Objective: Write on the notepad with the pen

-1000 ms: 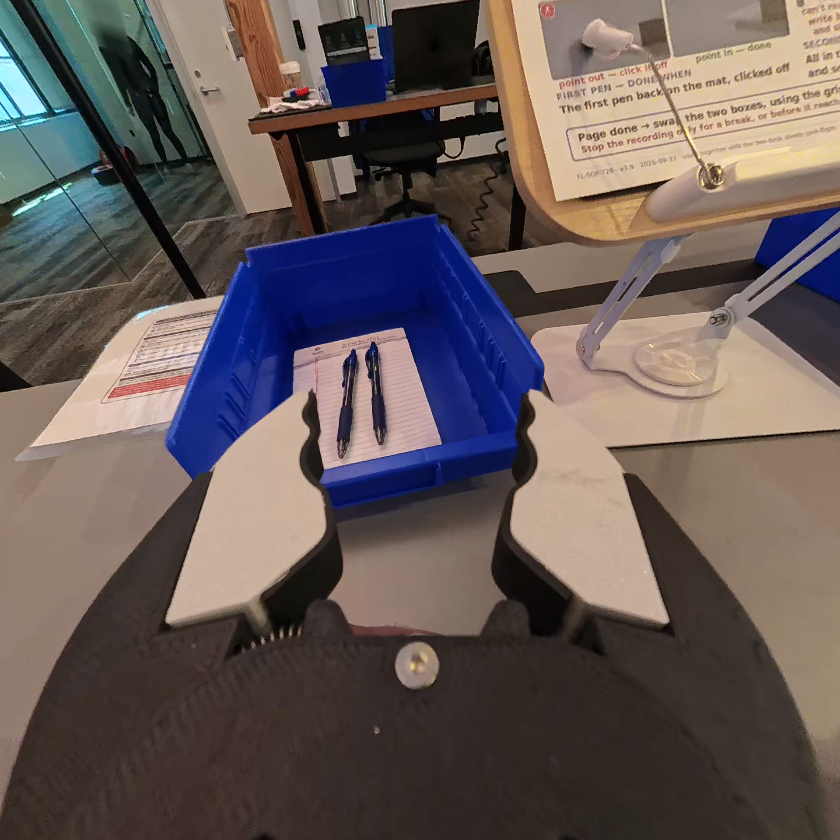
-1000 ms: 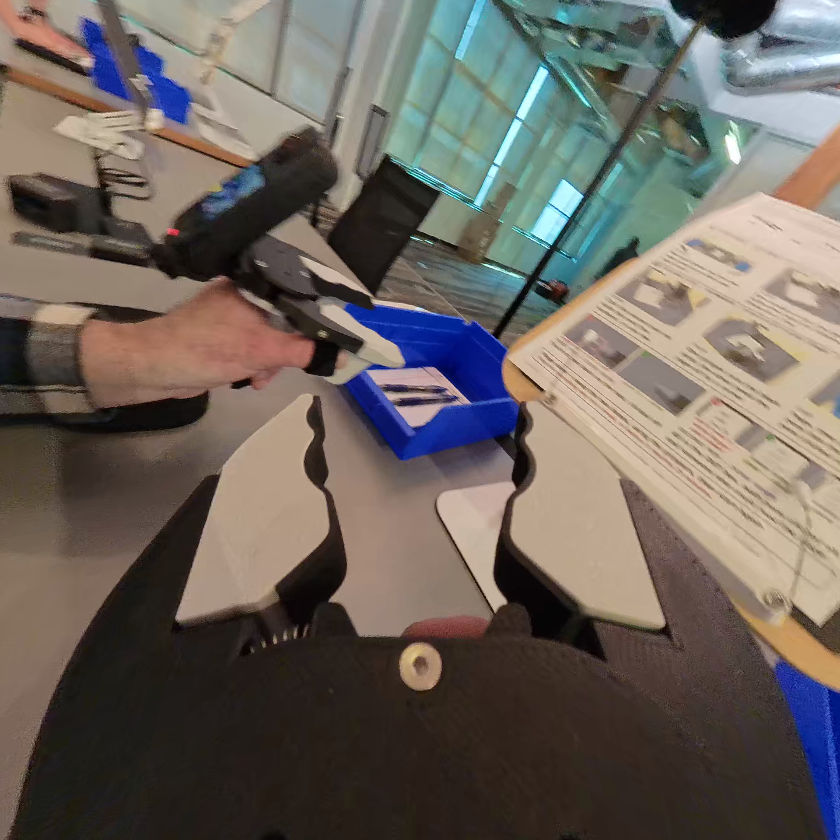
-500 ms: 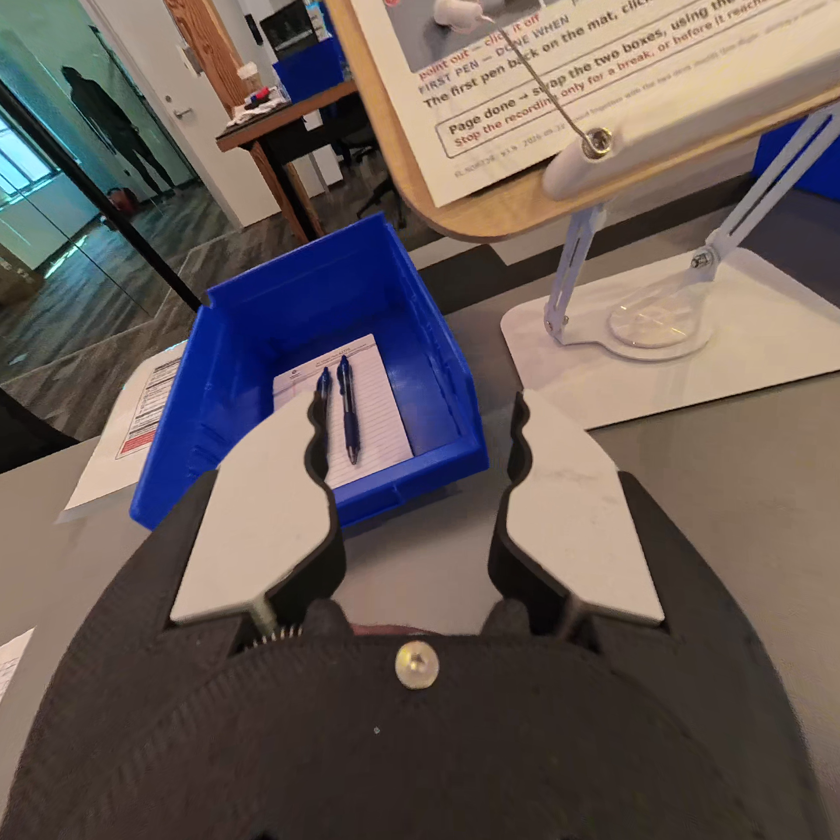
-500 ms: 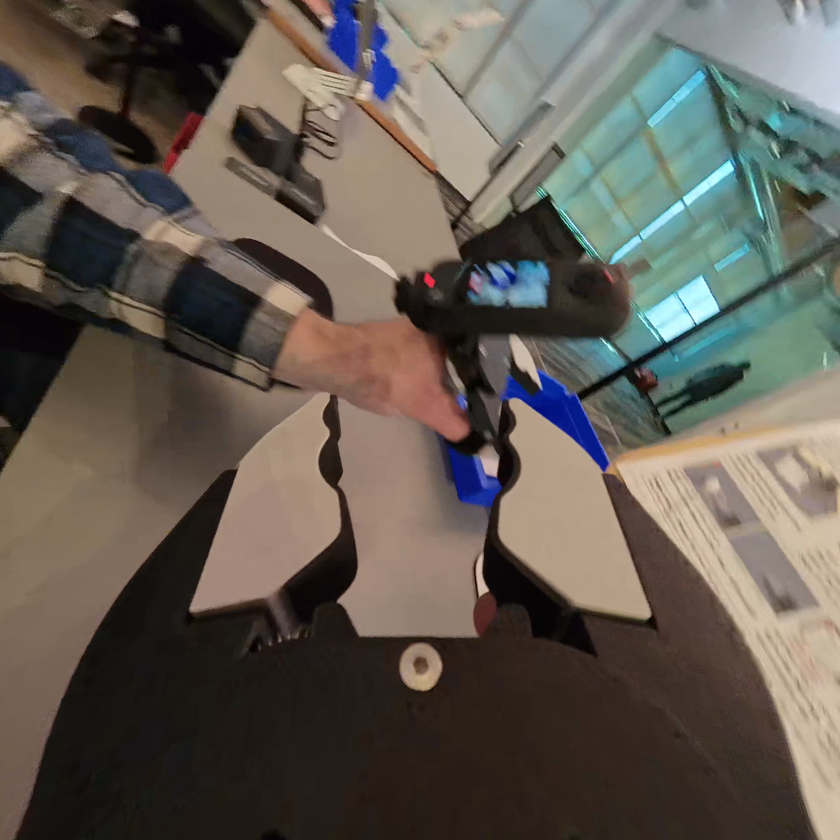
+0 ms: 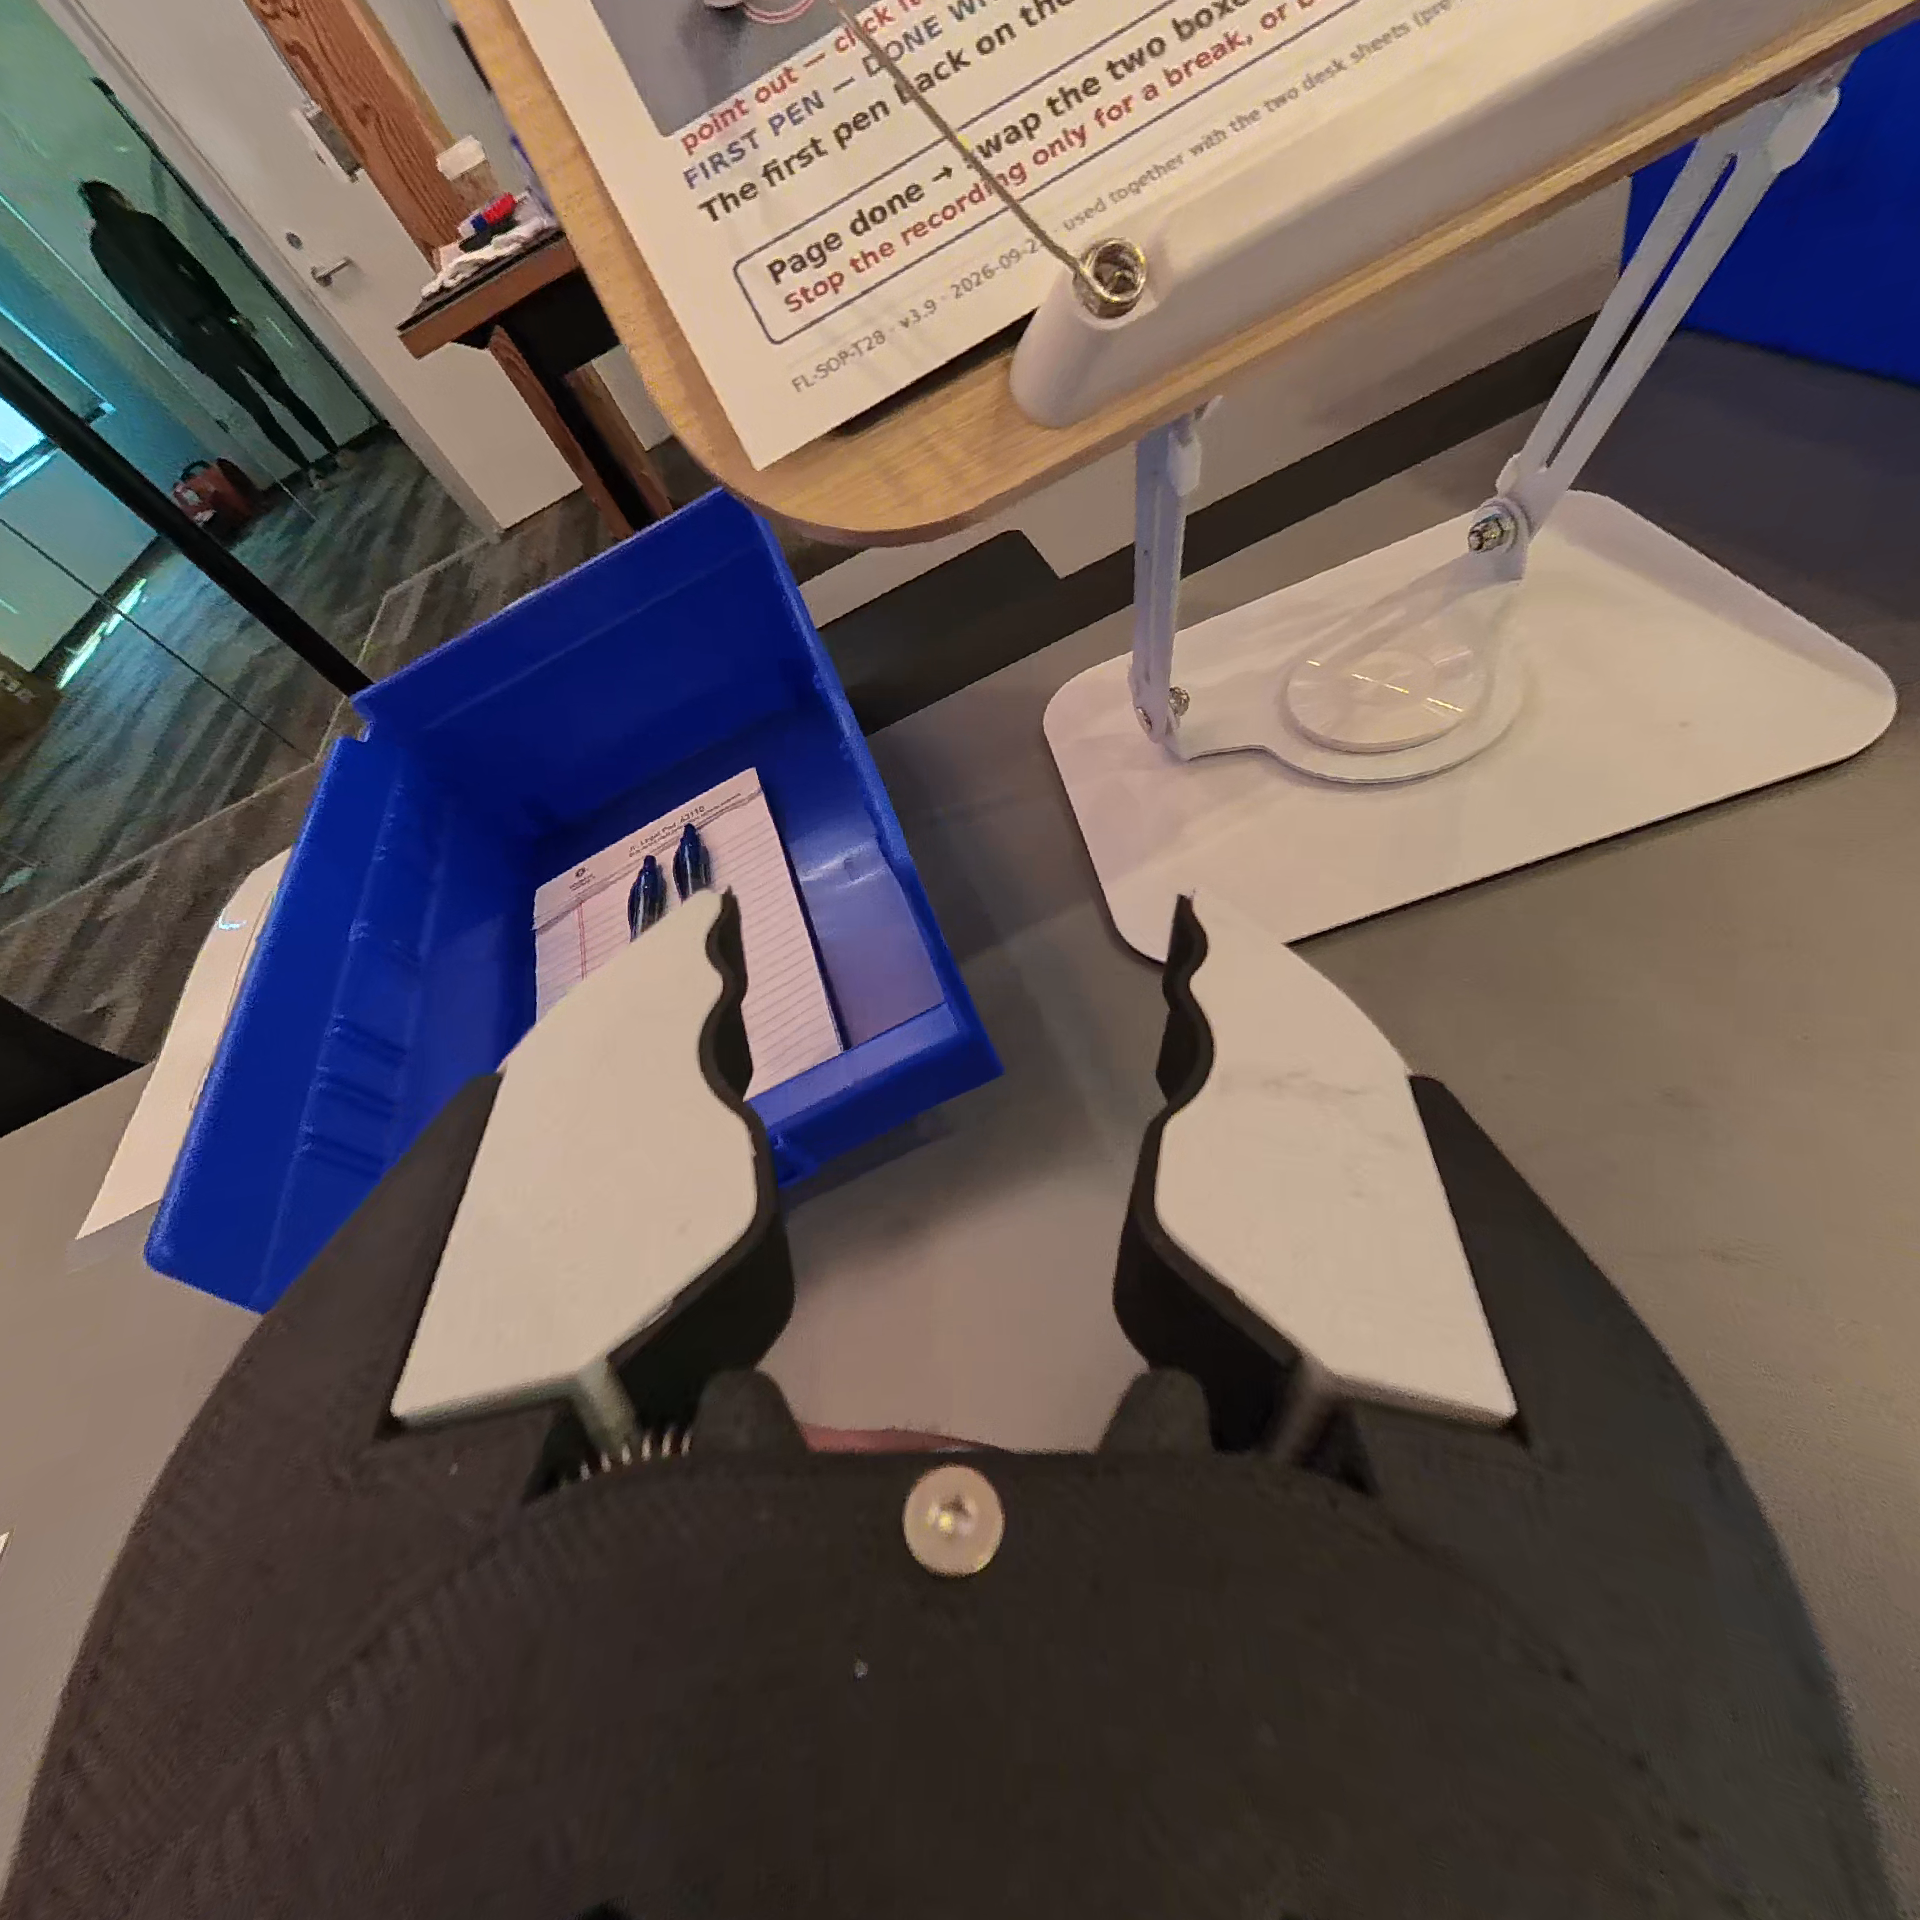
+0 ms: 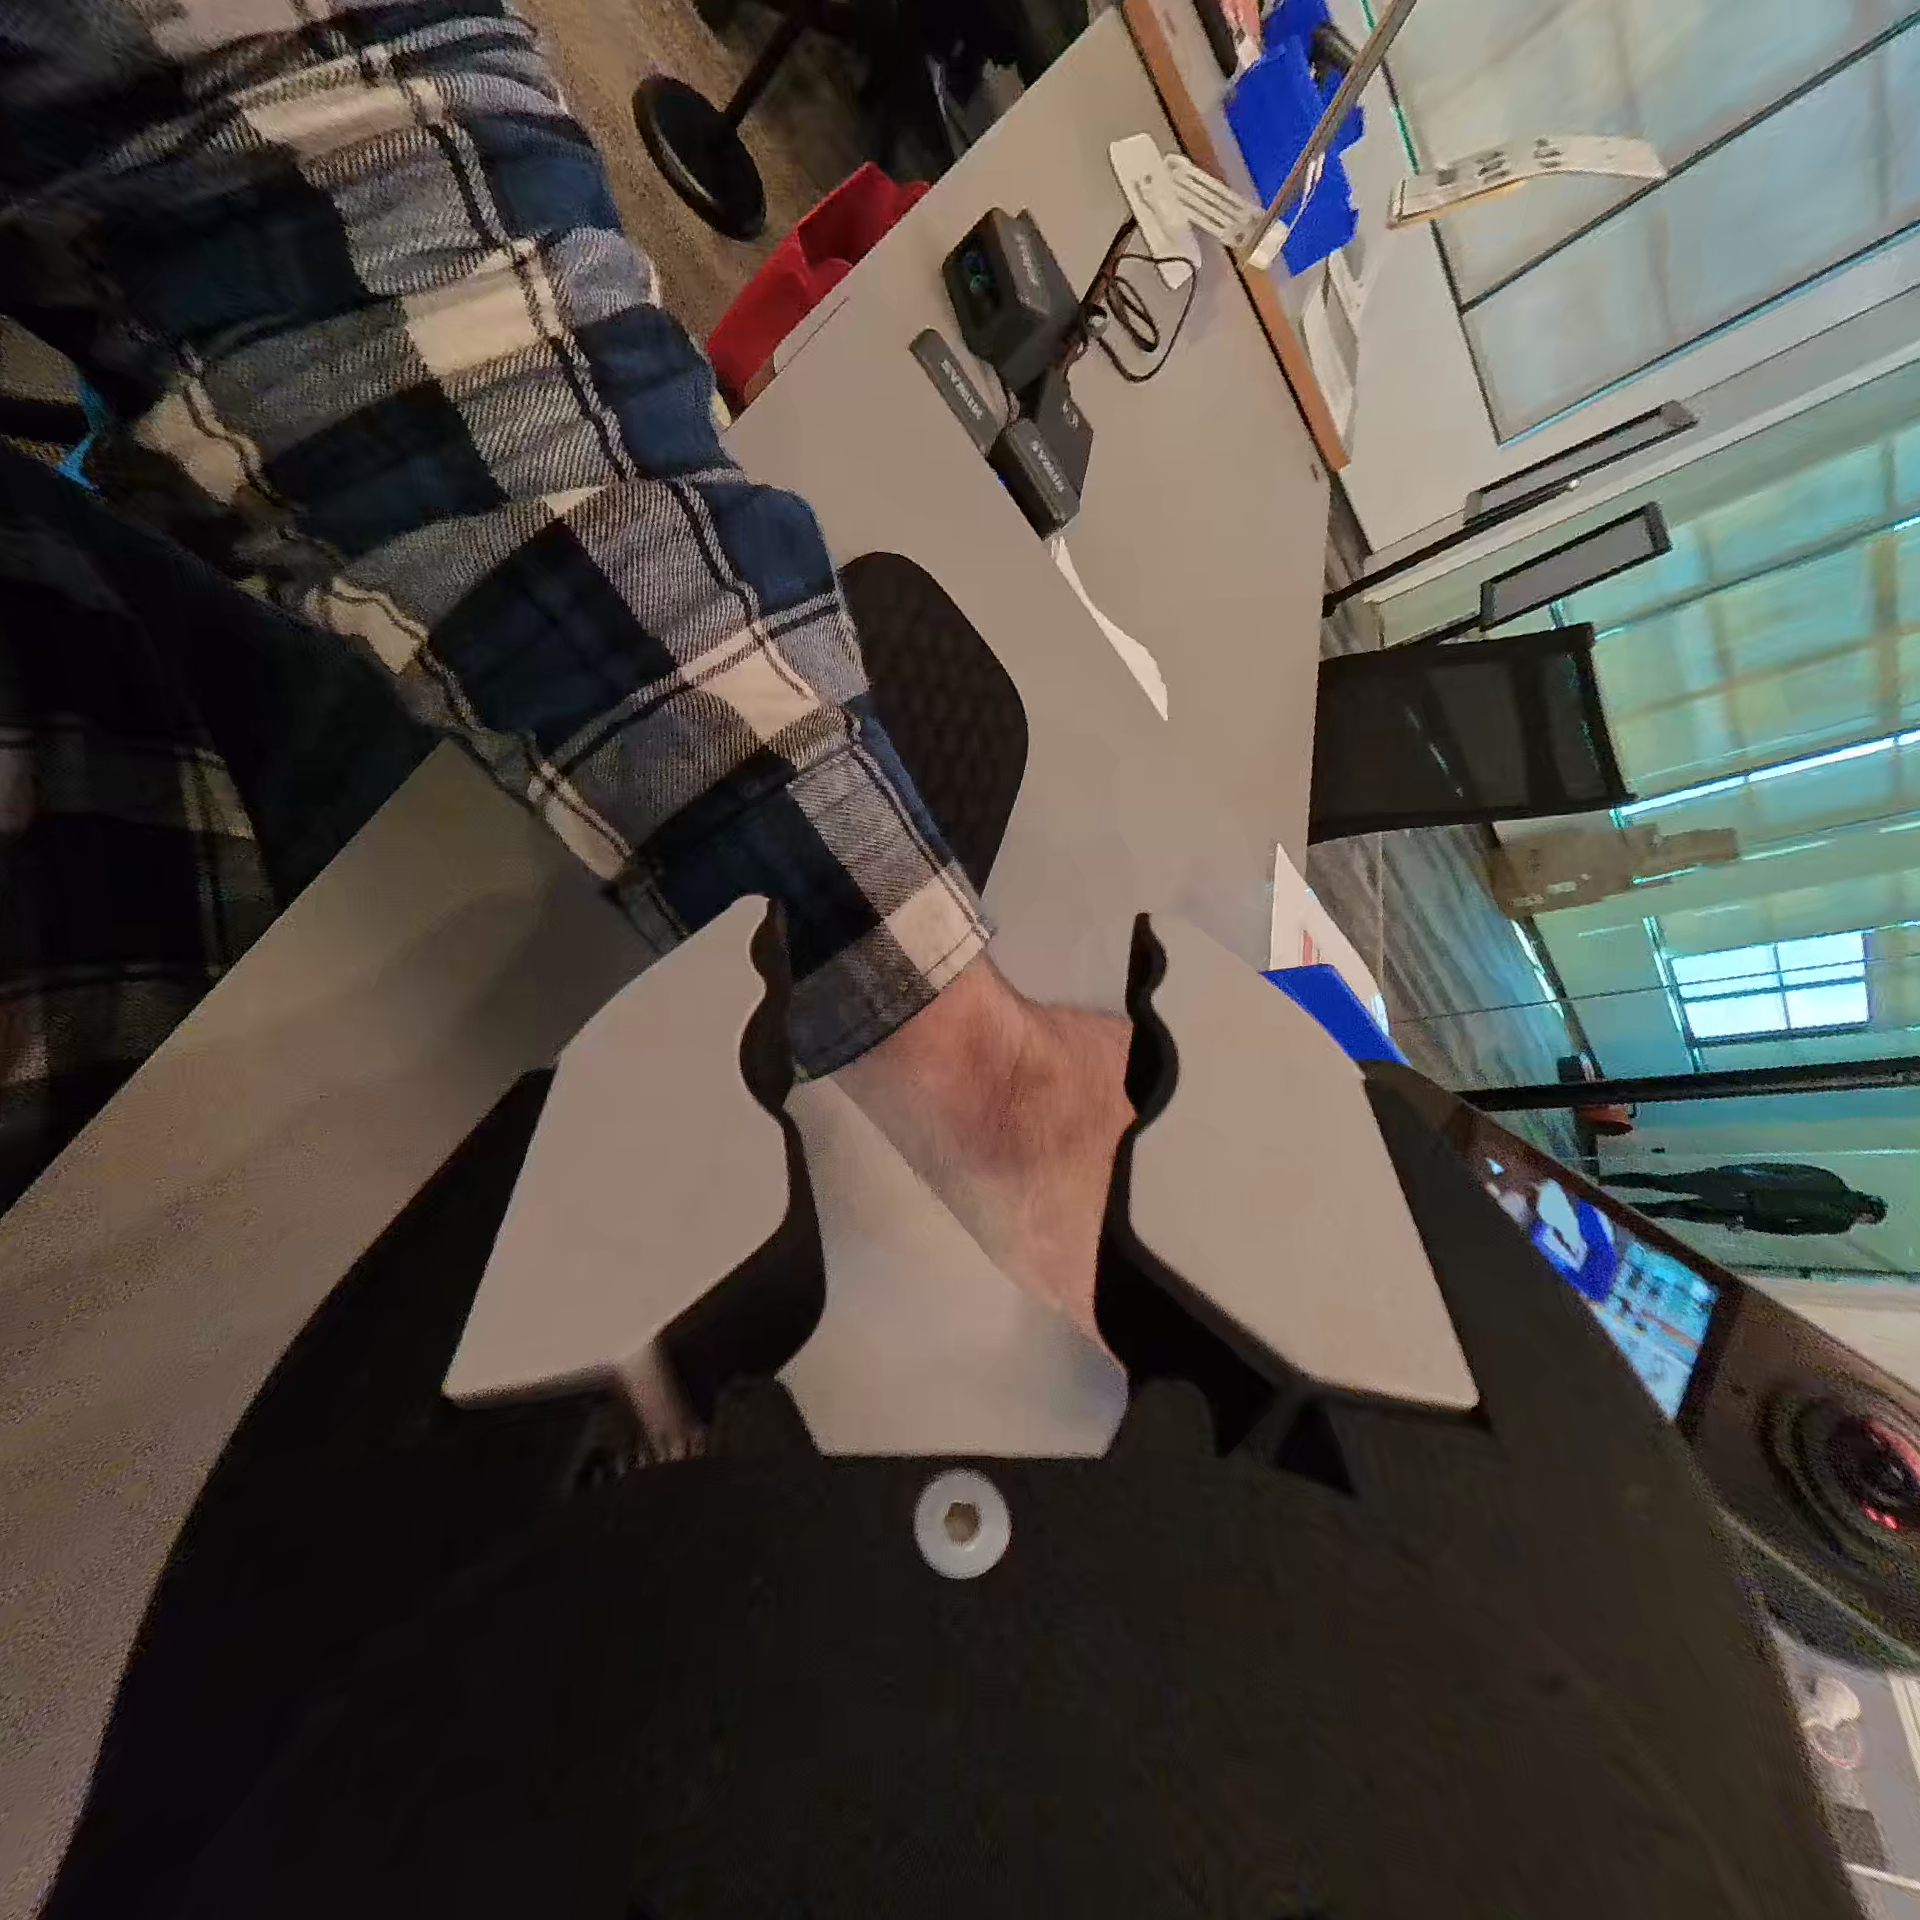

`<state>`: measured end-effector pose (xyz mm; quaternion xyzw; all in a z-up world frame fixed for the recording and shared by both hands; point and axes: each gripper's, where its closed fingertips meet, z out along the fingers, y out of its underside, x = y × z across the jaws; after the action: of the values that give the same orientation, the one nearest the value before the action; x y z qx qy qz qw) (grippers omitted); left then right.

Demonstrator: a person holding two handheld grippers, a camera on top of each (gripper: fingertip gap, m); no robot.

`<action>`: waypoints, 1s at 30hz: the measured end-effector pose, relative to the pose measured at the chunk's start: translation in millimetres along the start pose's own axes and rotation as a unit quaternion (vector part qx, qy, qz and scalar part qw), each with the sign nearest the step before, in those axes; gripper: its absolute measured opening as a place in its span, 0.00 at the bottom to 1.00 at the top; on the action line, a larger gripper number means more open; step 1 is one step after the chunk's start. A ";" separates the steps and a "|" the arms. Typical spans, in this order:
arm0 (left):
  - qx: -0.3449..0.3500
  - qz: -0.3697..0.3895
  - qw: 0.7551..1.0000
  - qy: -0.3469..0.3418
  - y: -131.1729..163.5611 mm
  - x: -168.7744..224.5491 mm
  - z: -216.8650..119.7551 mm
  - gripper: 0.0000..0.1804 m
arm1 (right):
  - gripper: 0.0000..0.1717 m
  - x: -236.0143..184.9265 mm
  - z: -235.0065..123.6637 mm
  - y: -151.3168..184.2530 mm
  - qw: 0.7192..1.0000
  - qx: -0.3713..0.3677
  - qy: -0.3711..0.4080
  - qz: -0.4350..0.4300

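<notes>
Grey tabletop (image 5: 1558, 1143) runs under both of your tools, in an office with glass partitions and dark flooring beyond.

Nearest in your left wrist view, the left gripper (image 5: 956, 914) has its two pale, wavy-edged fingers spread wide with nothing between them but bare table. Its left fingertip (image 5: 686, 925) overlaps the near part of the open blue plastic bin (image 5: 343, 1039) in the picture, and you cannot tell its height over the bin. Inside that bin lies the white lined notepad (image 5: 779, 966), flat on the floor toward the bin's left and middle, with a strip of blue floor bare on its right. Two dark blue pens (image 5: 665, 878) lie side by side on the upper part of the pad, their lower ends hidden behind your finger. A white printed sheet (image 5: 177, 1091) lies on the table, partly under the bin's left side. To the right of the bin, well apart from it, sits the flat white base of a stand (image 5: 1507, 790), whose thin white arms carry a tilted wooden board with a printed instruction sheet (image 5: 935, 156) overhead.

Your right wrist view is rolled steeply. The right gripper (image 6: 951, 925) also has its fingers parted, gripping nothing; past them you see your other hand (image 6: 997, 1101) and its blue, black and white plaid sleeve (image 6: 623, 623). Farther along the table lie small black devices with cables (image 6: 1029, 343).
</notes>
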<state>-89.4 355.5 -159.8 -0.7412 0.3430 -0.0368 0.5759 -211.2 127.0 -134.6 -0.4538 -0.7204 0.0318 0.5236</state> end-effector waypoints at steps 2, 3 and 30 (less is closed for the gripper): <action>0.004 0.002 1.000 0.002 -0.6 3.9 -0.4 0.42 | 0.39 -0.9 5.9 2.2 1.000 -0.011 -0.002 -0.007; 0.002 0.003 1.000 0.003 -0.3 5.4 -0.2 0.43 | 0.38 -1.0 7.4 1.5 1.000 -0.009 -0.002 -0.008; -0.208 -0.041 0.975 0.063 43.9 -133.3 85.5 0.31 | 0.00 24.2 -137.4 214.2 0.919 -0.065 0.219 0.321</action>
<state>-173.0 495.3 -181.5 -0.8545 0.3477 -0.0351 0.3843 28.3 210.2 -166.8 -0.6889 -0.4042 0.0512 0.5995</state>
